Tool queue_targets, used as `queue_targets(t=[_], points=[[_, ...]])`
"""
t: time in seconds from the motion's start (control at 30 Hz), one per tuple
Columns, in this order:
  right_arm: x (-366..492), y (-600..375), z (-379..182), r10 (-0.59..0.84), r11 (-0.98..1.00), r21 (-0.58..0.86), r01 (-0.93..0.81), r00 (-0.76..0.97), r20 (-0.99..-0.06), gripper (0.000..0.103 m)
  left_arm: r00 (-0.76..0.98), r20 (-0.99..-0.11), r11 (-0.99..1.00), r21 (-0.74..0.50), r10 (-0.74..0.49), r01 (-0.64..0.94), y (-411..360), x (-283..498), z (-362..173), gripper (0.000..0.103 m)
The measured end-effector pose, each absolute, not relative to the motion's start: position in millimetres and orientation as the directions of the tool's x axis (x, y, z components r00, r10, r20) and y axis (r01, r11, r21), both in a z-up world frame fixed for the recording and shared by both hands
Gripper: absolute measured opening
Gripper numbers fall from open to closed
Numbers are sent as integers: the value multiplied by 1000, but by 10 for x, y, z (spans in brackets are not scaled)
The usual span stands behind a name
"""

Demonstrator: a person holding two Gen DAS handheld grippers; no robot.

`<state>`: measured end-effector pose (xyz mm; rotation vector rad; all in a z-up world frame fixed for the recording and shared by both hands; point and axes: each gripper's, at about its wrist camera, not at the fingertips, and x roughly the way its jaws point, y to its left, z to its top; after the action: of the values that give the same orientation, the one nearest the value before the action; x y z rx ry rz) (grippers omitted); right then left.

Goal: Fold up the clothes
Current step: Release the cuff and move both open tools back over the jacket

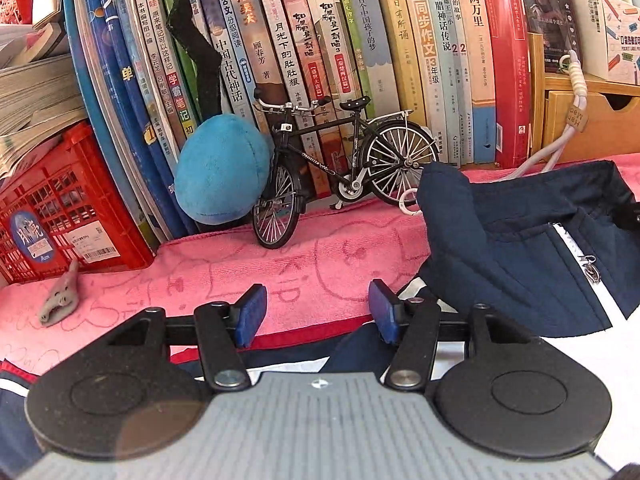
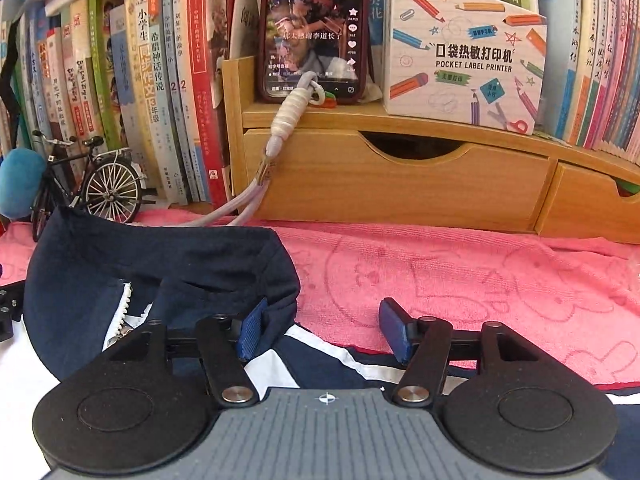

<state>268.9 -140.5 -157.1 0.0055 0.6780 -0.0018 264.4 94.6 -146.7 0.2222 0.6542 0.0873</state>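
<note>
Model bicycle [image 1: 340,164], blue plush [image 1: 222,170], books [image 1: 400,40], red crate [image 1: 68,208]

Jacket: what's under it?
The jacket lies on a pink towel, which shows past the collar and along the shoulders in both views. Whatever is beneath the jacket's body is covered.

Pink towel [image 2: 460,276] (terry cloth), matt.

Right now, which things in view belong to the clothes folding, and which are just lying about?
Part of the job:
navy jacket, collar up, zip showing
left tool, open, holding nothing
right tool, open, by the collar

Just lying about:
model bicycle
blue plush
red crate
grey clip
books
phone
printer box
wooden drawers
pink towel, underneath
</note>
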Motion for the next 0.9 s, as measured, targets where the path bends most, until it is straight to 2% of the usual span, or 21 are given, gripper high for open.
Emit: queue_targets(t=[0.07, 0.13, 0.23, 0.33, 0.57, 0.67, 0.77, 0.87, 0.9], points=[[2703, -1406, -1573, -10, 1000, -2, 11, 778, -628, 65, 791, -593, 970, 242, 150, -3, 978, 2657, -1466, 56], [2719, -1411, -1579, -27, 1000, -6, 29, 775, -632, 74, 792, -591, 970, 244, 155, -8, 1024, 2592, -1429, 57], [2568, -1424, -1539, -21, 1000, -3, 24, 783, -622, 74, 807, -578, 983, 184, 116, -9, 1231, 2285, -1288, 56], [2330, -1448, -1483, 20, 1000, 15, -14, 787, -616, 74, 831, -548, 987, 161, 96, -7, 1480, 1840, -1110, 65], [1671, -1517, -1329, 167, 986, 78, -150, 776, -608, 74, 783, -531, 937, 296, 324, -187, 2508, 1284, -1071, 67], [1434, -1481, -1238, 246, 968, 110, -227, 753, -610, 74, 698, -576, 905, 287, 426, -315, 3043, 1338, -1202, 65], [1218, -1395, -1168, 332, 938, 141, -316, 710, -621, 75, 666, -588, 882, 205, 458, -425, 3473, 1378, -1229, 68], [1089, -1334, -1201, 382, 912, 148, -382, 661, -646, 77, 600, -578, 820, 247, 552, -516, 3580, 1488, -1226, 72], [1068, -1334, -1244, 359, 917, 122, -380, 653, -667, 77, 585, -576, 808, 271, 571, -522, 3557, 1499, -1225, 69]])
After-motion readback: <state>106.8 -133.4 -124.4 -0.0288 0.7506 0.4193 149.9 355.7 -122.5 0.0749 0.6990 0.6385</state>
